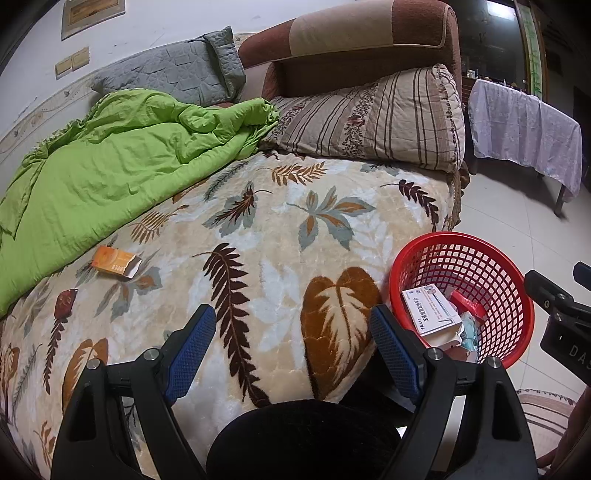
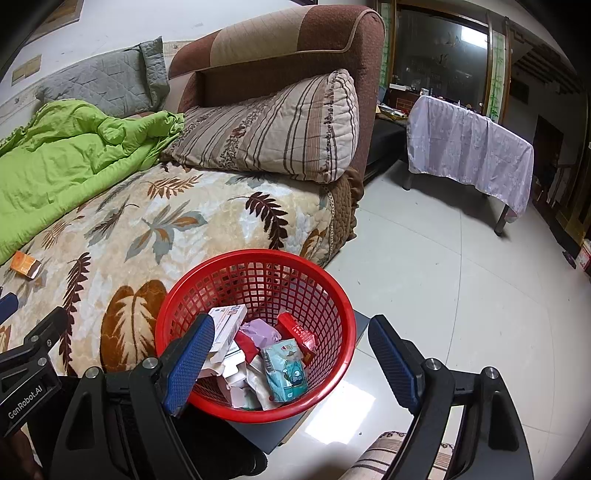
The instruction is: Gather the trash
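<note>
An orange box [image 1: 116, 261] lies on the leaf-patterned bed blanket [image 1: 258, 236] by the green quilt; it also shows far left in the right wrist view [image 2: 25, 266]. A red mesh basket [image 2: 332, 295] beside the bed holds several pieces of trash: a white box [image 2: 227, 328], a red box [image 2: 297, 332], a light blue tissue pack [image 2: 286, 369]. The basket [image 1: 509, 288] shows at the right in the left wrist view. My left gripper [image 1: 293, 350] is open and empty above the blanket's near edge. My right gripper [image 2: 291, 362] is open and empty over the basket.
A green quilt [image 1: 110, 177] covers the bed's left. A striped pillow [image 1: 373, 118] and grey pillow [image 1: 173, 74] lie against the brown headboard [image 1: 351, 33]. A cloth-covered table [image 2: 469, 147] stands on the tiled floor [image 2: 461, 295] to the right.
</note>
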A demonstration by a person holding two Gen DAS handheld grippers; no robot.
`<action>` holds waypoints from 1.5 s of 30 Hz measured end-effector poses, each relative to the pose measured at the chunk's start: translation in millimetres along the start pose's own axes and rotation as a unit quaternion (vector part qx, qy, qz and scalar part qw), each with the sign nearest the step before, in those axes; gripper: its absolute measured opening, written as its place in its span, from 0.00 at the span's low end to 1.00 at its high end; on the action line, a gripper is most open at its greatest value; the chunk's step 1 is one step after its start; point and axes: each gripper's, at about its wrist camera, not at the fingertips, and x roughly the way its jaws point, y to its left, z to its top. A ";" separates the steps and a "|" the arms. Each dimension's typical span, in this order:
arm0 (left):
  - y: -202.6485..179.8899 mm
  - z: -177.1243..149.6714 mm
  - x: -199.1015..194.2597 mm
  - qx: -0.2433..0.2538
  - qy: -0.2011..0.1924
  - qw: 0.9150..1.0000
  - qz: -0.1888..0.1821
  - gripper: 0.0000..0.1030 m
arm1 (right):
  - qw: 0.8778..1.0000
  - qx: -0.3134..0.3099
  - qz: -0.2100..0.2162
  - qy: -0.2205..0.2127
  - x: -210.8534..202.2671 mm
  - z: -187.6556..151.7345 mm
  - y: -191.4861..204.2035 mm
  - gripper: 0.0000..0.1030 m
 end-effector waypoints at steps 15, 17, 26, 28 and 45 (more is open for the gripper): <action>-2.6 -0.4 -0.9 0.002 0.000 1.000 -0.001 0.82 | 1.000 0.000 0.002 0.003 1.4 -0.4 -0.2 0.86; -2.8 -0.1 -0.7 0.002 0.000 1.000 0.000 0.82 | 1.000 0.000 0.002 0.003 1.3 -0.5 0.2 0.86; -2.6 -0.6 -1.2 0.002 0.000 1.000 0.000 0.82 | 1.000 -0.009 0.008 0.005 6.3 0.2 4.1 0.86; -1.9 -0.6 -1.4 0.001 -0.001 1.000 0.000 0.82 | 1.000 -0.014 0.010 0.004 7.0 0.8 6.6 0.86; 6.3 0.2 -2.5 -0.009 -0.001 1.000 -0.003 0.82 | 0.999 -0.041 0.020 -0.001 5.8 2.2 20.3 0.86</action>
